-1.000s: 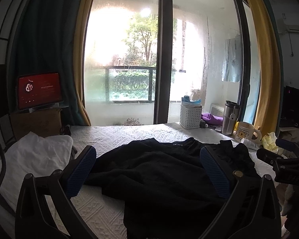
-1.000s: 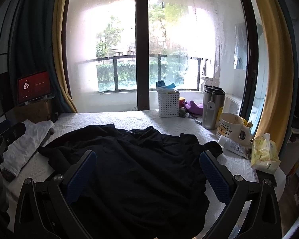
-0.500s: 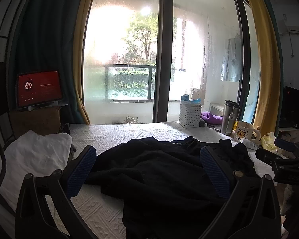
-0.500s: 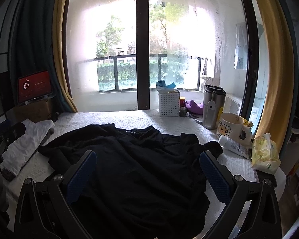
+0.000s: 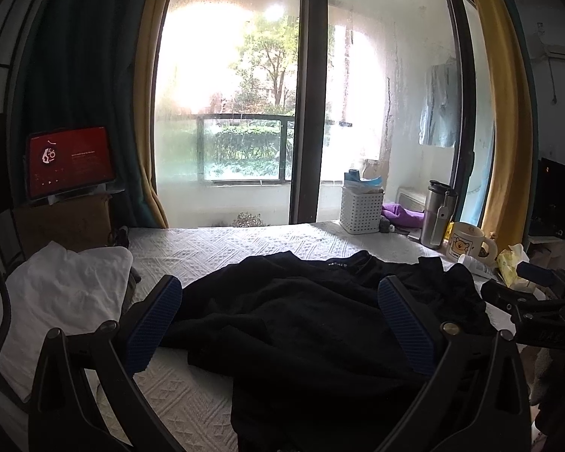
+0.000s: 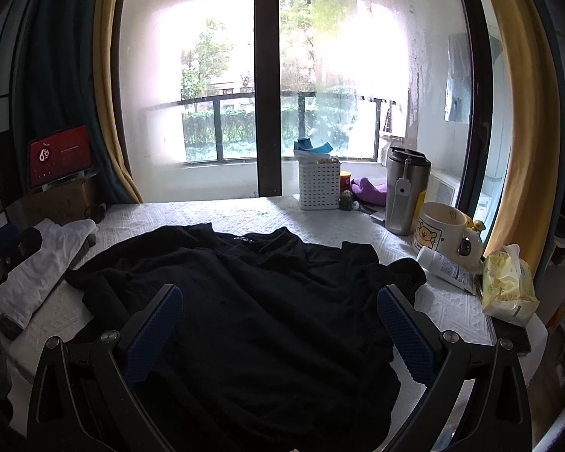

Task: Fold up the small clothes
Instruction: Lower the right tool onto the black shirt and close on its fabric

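A crumpled black garment [image 5: 301, 320] [image 6: 252, 301] lies spread over the white quilted table [image 5: 222, 245] [image 6: 222, 214], its collar toward the window. My left gripper [image 5: 278, 301] hovers open above the garment's left part, nothing between its blue pads. My right gripper [image 6: 278, 301] is open too, above the garment's middle and right part, holding nothing. The right gripper also shows at the right edge of the left wrist view. A folded white garment [image 5: 64, 293] [image 6: 45, 263] lies at the table's left end.
At the back right stand a white perforated basket [image 6: 319, 188], a steel tumbler [image 6: 405, 192], a bear mug [image 6: 440, 231], a lying white tube [image 6: 446, 269] and a yellow tissue pack [image 6: 508, 286]. A red-screened tablet [image 5: 69, 162] stands on a box at left. Glass doors and curtains rise behind.
Both views have shifted only slightly; the grippers stay open above the black garment, which has not moved.
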### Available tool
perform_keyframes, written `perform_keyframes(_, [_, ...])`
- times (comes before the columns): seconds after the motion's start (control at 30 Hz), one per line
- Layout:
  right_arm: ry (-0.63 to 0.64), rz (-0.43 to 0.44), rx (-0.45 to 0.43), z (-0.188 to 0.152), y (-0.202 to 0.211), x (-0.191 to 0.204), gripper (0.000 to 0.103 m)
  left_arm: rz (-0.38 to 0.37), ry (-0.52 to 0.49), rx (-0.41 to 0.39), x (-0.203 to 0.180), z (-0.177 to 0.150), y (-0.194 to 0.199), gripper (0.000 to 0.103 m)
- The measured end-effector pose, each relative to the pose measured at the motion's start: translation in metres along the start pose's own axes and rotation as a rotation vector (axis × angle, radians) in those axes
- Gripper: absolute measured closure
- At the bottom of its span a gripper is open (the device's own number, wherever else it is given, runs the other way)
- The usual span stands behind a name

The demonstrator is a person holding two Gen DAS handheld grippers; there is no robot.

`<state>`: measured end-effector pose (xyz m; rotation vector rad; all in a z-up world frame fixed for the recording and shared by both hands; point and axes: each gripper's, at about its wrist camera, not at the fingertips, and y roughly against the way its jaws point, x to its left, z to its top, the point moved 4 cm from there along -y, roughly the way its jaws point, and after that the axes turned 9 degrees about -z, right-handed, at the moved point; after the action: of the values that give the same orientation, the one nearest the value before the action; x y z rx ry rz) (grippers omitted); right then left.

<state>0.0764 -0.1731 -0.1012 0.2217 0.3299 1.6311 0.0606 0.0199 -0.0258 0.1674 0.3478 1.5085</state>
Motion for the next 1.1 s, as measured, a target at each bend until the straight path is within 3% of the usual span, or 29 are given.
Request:
perform_keyframes(0.37, [-0.059,-0.063,0.091,0.0,-0.058,-0.044,0.0,0.057,0.007,0.107,0.026,-0.006,-0.056,0.0])
perform_keyframes(0.6, [-0.12,-0.147,0.168,-0.007,-0.102,-0.099,0.0,0.111,0.006,0.203,0.049,-0.016,-0.092,0.0])
perform_keyframes(0.73, [-0.182,-0.153,0.217,-0.012,-0.128,-0.13,0.0,0.12,-0.022,0.255,0.06,-0.015,-0.113,0.0])
perform_keyframes(0.87, [-0.218,-0.11,0.267,-0.012,-0.153,-0.139,0.0,0.116,-0.079,0.294,0.07,-0.005,-0.139,0.0])
perform_keyframes(1.1, [-0.169,0.001,0.276,0.013,-0.184,-0.112,0.0,0.019,-0.17,0.397,0.083,0.009,-0.196,0.0])
